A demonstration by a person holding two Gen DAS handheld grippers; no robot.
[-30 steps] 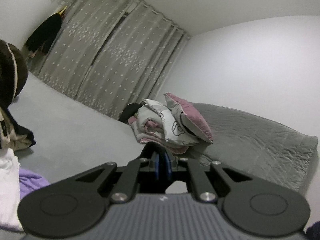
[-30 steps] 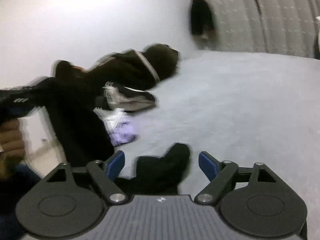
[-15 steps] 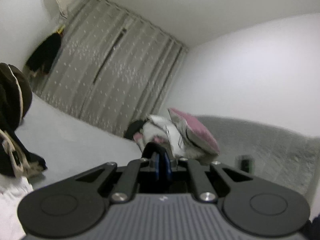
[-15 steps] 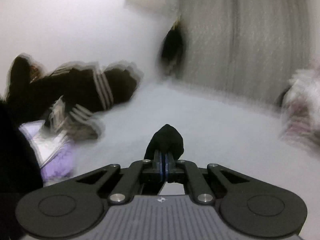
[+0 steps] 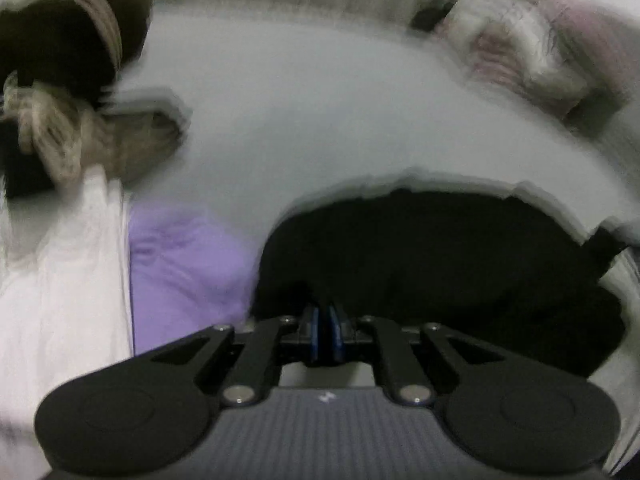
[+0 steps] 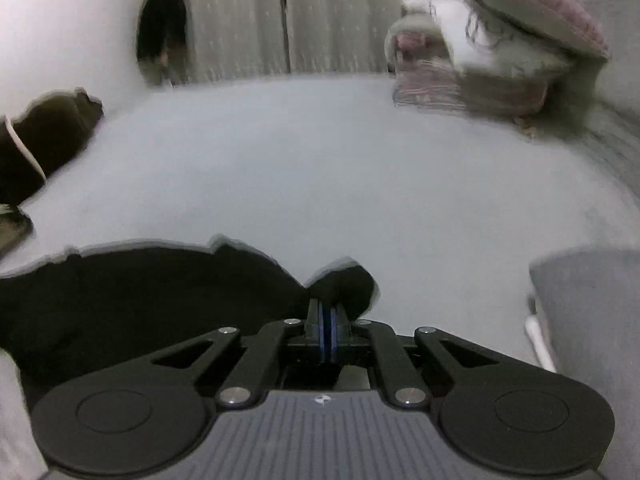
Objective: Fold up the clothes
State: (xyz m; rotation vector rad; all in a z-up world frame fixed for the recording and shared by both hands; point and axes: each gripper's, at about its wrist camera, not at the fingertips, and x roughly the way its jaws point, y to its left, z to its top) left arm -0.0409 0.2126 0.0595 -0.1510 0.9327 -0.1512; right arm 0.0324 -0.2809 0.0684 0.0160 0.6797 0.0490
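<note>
Left gripper (image 5: pixel 324 326): the blue-padded fingers are seen drawn together, clamped on an edge of the black garment (image 5: pixel 440 264). The garment is spread out ahead of the fingers and lies on the grey bed surface (image 5: pixel 320 120). The left wrist view is heavily blurred, so finer detail of the grip cannot be made out.

Right gripper (image 6: pixel 328 330): the fingers are likewise closed, with a small fold of the black garment (image 6: pixel 152 296) pinched between the pads; a lobe of the fabric stands up just beyond the fingertips. The bulk of the garment extends to the left of this gripper across the grey bed surface (image 6: pixel 320 168).

Other items noted. A purple garment (image 5: pixel 180 264) lies just beside the black garment on its left, and a white garment (image 5: pixel 68 272) lies touching the purple one further left. A heap of dark and beige clothes (image 5: pixel 68 92) is recorded at the far left of the bed; it is also partly visible in the right wrist view (image 6: pixel 44 140). A pile of bedding with a pink pillow (image 6: pixel 500 40) rests at the far right end of the bed. Grey curtains (image 6: pixel 260 16) hang behind the bed, with a dark item of clothing (image 6: pixel 162 28) hanging in front of them at the left.
</note>
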